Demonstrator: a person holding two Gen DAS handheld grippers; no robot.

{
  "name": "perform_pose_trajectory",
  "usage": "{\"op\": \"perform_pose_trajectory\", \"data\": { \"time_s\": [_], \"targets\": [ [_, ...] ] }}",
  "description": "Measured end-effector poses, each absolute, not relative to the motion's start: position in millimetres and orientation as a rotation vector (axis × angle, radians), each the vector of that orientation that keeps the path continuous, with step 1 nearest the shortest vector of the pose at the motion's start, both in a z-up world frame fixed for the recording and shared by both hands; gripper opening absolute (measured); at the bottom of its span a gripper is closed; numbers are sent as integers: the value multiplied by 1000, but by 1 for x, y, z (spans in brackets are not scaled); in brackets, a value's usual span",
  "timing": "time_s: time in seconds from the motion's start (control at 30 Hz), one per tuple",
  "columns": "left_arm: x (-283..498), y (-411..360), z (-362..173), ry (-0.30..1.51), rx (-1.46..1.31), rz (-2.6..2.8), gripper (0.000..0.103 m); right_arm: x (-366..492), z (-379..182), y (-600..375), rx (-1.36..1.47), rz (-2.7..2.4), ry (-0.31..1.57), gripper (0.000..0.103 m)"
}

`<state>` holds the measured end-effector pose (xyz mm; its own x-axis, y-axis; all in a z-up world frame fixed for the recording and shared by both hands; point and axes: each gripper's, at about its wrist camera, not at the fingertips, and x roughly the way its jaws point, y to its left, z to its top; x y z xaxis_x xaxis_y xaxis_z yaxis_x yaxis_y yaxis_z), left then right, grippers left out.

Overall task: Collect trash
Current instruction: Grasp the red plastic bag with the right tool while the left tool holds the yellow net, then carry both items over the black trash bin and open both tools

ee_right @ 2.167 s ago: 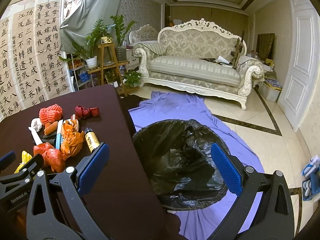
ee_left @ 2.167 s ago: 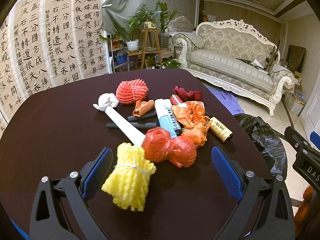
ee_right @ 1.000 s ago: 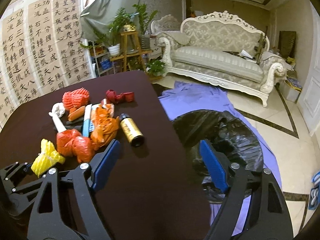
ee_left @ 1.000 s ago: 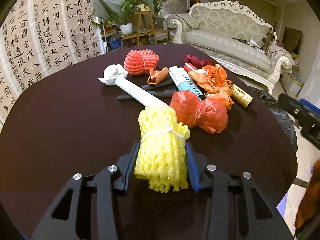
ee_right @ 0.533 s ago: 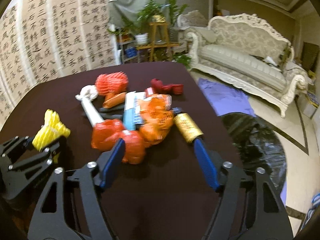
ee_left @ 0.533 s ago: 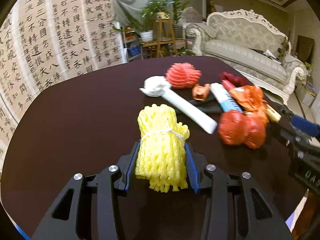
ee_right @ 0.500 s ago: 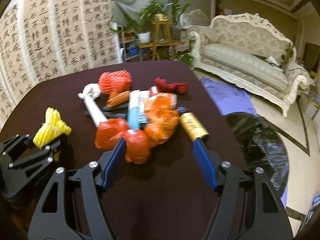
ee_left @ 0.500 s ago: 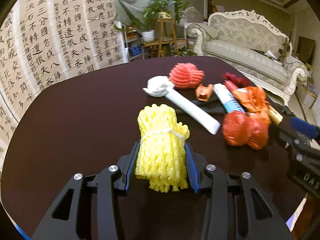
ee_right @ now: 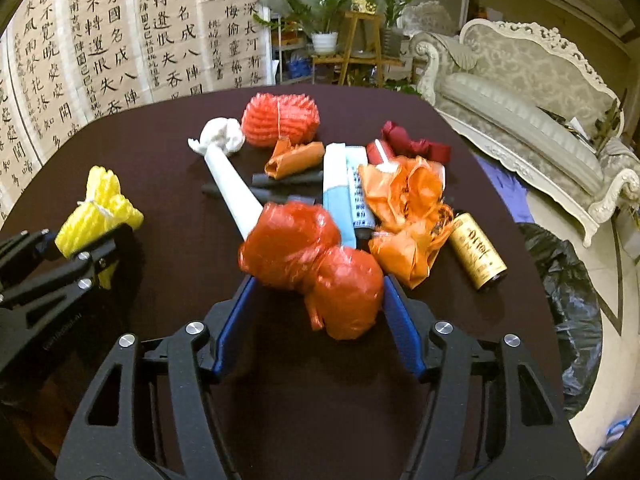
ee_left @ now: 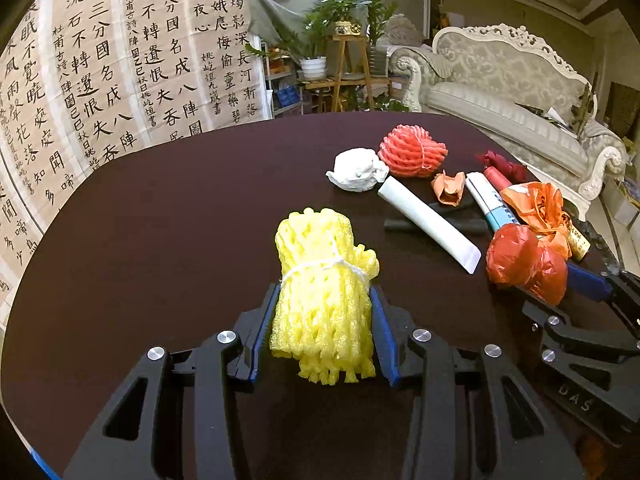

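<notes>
My left gripper (ee_left: pixel 324 308) is shut on a yellow foam net bundle (ee_left: pixel 324 280) and holds it over the dark table (ee_left: pixel 160 220); the bundle also shows in the right wrist view (ee_right: pixel 98 208). My right gripper (ee_right: pixel 316 292) has its jaws around a knotted red plastic bag (ee_right: pixel 312 256), close on both sides; contact is unclear. Behind it lie a white tube (ee_right: pixel 230 184), a red foam net (ee_right: pixel 280 120), an orange bag (ee_right: pixel 408 208) and a gold can (ee_right: pixel 478 254).
A black trash bag (ee_right: pixel 568 300) stands open off the table's right edge. A blue-white tube (ee_right: pixel 344 188), dark red wrappers (ee_right: pixel 412 144), an orange scrap (ee_right: pixel 294 160) and black sticks lie in the pile. A sofa (ee_right: pixel 520 100) is behind.
My right gripper moved in from the trash bag to the pile and narrowed around the red bag. My left gripper closed on the yellow net and swung it left.
</notes>
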<state>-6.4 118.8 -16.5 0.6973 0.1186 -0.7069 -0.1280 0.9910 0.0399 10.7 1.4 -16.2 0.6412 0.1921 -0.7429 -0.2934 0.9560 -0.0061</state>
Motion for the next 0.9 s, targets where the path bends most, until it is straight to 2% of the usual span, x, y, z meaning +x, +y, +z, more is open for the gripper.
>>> {"op": "perform_pose_trajectory", "data": {
  "time_s": [0.03,0.07,0.47,0.9],
  "targets": [
    [-7,117,-17,789,-12,137,43,10,-16,0,-122,286,830,37],
    [-7,117,-17,788,-10,138,43,10,-16,-1,-112,296,833,30],
    [-13,113,-9,760,-11,135,43,-7,0,-17,-93,297,768,27],
    [-15,49,14,667,8,-7,43,-17,27,-104,-9,82,674,27]
  ]
}}
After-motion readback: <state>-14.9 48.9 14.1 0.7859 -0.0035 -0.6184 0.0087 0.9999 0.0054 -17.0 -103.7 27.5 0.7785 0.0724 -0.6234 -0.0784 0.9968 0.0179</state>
